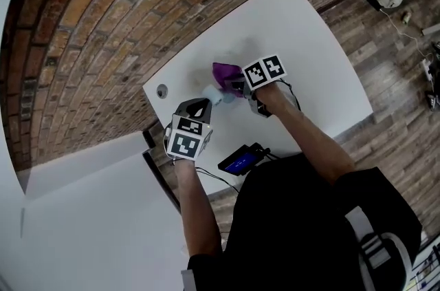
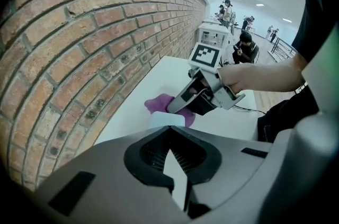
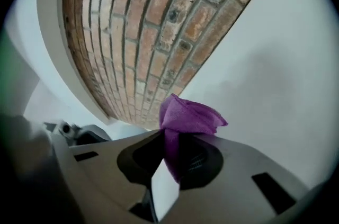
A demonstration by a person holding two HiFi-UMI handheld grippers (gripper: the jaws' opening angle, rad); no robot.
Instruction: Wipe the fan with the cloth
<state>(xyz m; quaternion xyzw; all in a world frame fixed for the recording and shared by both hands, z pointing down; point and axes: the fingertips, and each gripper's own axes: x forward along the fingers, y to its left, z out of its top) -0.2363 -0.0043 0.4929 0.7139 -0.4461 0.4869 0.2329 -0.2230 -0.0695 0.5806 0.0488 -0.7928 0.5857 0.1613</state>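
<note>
Over a white counter [image 1: 309,56] set against a brick wall [image 1: 103,21], the right tool [image 3: 167,138] is clamped on a bunched purple cloth [image 3: 188,117], seen at the centre of the head view. The left tool [image 1: 205,104], just lower left of it, points steeply down with its jaws closed together. A small pale-blue fan [image 1: 212,96] sits at that tool's tip, just beside the cloth. Whether the fan is pinched cannot be made out.

White table [image 1: 309,62], round hole [image 1: 162,91] near one corner; dark device with blue screen [image 1: 242,160] lying by edge.
</note>
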